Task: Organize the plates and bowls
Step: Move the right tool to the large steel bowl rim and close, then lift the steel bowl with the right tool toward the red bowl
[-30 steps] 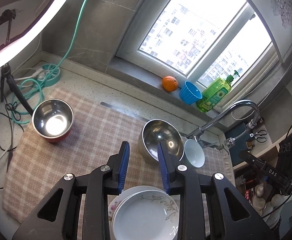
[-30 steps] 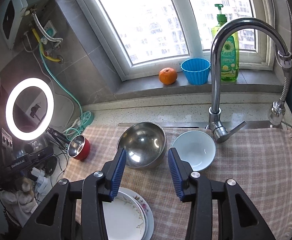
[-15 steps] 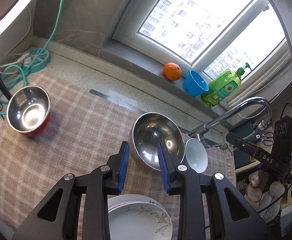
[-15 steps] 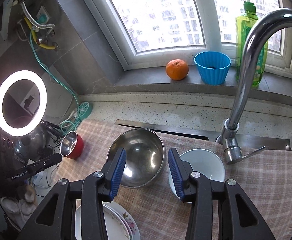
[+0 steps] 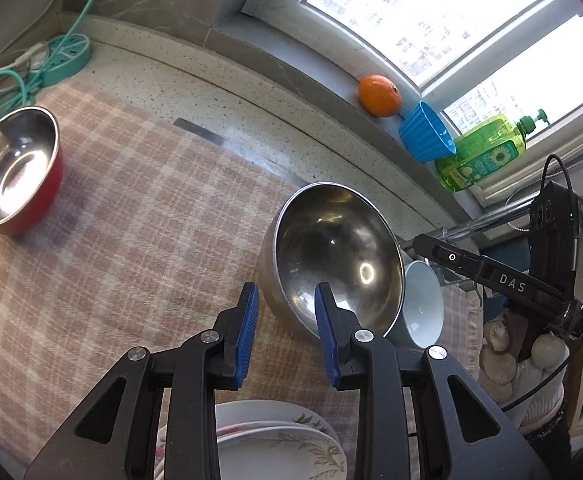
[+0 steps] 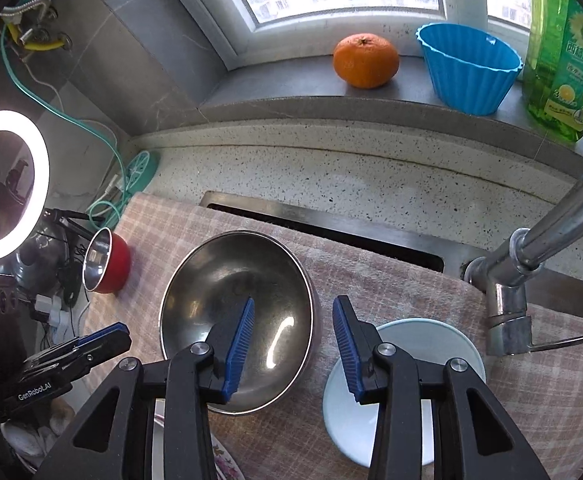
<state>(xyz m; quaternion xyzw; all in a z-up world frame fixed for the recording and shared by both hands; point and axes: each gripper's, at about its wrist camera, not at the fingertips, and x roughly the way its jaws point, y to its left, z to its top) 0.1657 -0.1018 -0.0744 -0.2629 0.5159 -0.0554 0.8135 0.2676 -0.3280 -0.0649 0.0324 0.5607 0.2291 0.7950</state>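
A large steel bowl [image 5: 331,256] [image 6: 235,312] stands on the plaid cloth [image 5: 131,240], touching a white bowl [image 5: 421,308] [image 6: 423,338] on its right. My left gripper [image 5: 286,292] is open and straddles the steel bowl's near-left rim, one finger inside and one outside, with no pad pressing. My right gripper [image 6: 295,304] straddles the bowl's right rim, its jaws closing but clear of the metal. A red bowl with a steel lining [image 5: 11,168] [image 6: 103,260] sits far left. Stacked flowered plates [image 5: 283,440] lie under the left gripper.
The faucet [image 6: 531,248] rises right of the white bowl, beside the sink slot. An orange [image 6: 365,60], a blue cup [image 6: 469,72] and a green soap bottle [image 6: 563,60] line the sill. A ring light [image 6: 7,184] and cables crowd the left edge.
Both grippers have come down and forward onto the steel bowl, which now fills the space at their fingertips. The right jaws have narrowed a little.
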